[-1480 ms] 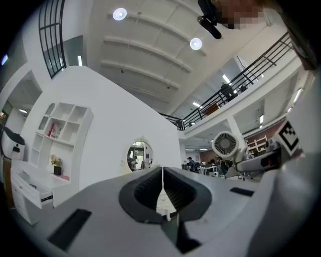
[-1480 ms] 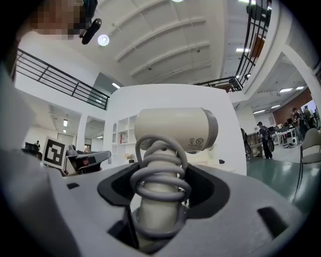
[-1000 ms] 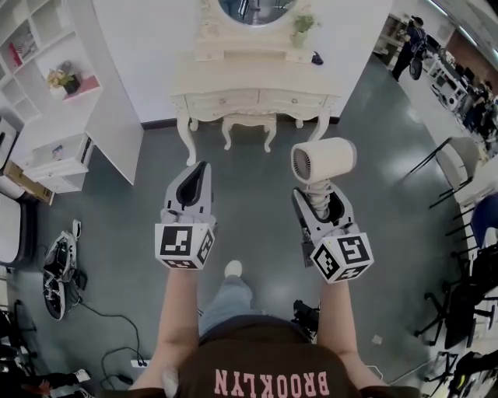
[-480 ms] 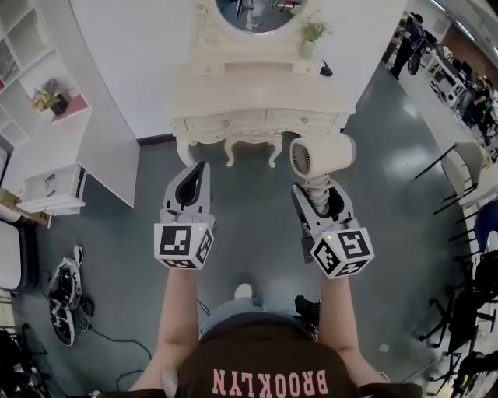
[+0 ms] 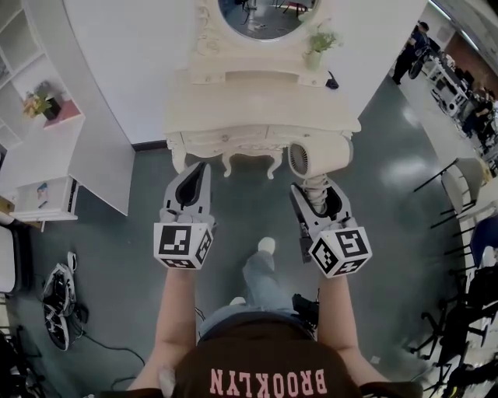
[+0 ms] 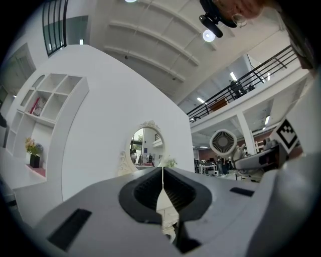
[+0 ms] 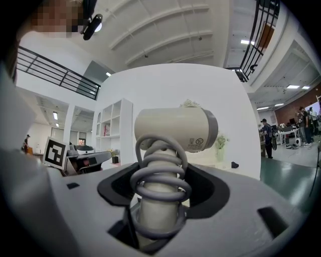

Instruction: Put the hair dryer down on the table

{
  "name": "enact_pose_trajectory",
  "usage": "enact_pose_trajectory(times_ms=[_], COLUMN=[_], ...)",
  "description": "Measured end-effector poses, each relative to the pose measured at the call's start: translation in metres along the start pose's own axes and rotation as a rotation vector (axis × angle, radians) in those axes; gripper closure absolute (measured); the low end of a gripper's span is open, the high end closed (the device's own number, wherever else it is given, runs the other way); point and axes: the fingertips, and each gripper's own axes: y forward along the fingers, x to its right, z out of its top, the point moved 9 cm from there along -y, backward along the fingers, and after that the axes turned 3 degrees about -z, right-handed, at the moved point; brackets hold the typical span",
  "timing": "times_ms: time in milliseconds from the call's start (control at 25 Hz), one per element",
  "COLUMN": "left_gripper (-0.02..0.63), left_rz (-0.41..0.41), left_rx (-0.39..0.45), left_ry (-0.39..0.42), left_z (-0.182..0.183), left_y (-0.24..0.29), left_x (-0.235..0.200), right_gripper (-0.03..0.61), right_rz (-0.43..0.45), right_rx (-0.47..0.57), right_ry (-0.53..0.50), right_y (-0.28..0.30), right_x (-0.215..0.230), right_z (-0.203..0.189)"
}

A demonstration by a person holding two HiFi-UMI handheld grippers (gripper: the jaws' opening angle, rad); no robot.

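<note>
My right gripper [image 5: 317,194] is shut on the handle of a cream hair dryer [image 5: 317,158], whose grey cord is coiled around that handle [image 7: 159,201]. The dryer's barrel [image 7: 175,129] lies crosswise above the jaws, its round grille facing left. It hangs just at the front edge of the cream dressing table [image 5: 257,101]. My left gripper [image 5: 196,172] is level beside it, jaws shut with nothing between them, tips near the table's front edge. In the left gripper view the left gripper [image 6: 162,173] faces the oval mirror [image 6: 145,146], and the dryer's grille [image 6: 223,142] shows at the right.
An oval mirror [image 5: 264,12] and a small potted plant [image 5: 317,45] stand at the table's back, with a small dark object [image 5: 332,81] at its right. White shelving [image 5: 47,148] stands at the left. Shoes and cables [image 5: 56,299] lie on the floor, and chairs [image 5: 459,179] stand at the right.
Both grippers have come forward together toward the dressing table, which now lies closer, the dryer reaching its front edge. The grip on the dryer has not changed.
</note>
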Motion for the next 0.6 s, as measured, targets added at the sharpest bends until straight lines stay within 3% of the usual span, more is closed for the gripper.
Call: enact_pose_trajectory(times_ms=[600], left_gripper=[0.606], left_rz=[0.067], left_rx=[-0.002], left_ry=[0.021], left_z=[-0.029], left_y=[0.188], left_x=[-0.027], right_gripper=[0.314], right_rz=[0.076], right_rx=[0.007], right_ry=[-0.002], right_y=[0.166], right_x=[0.136], right_z=[0.015])
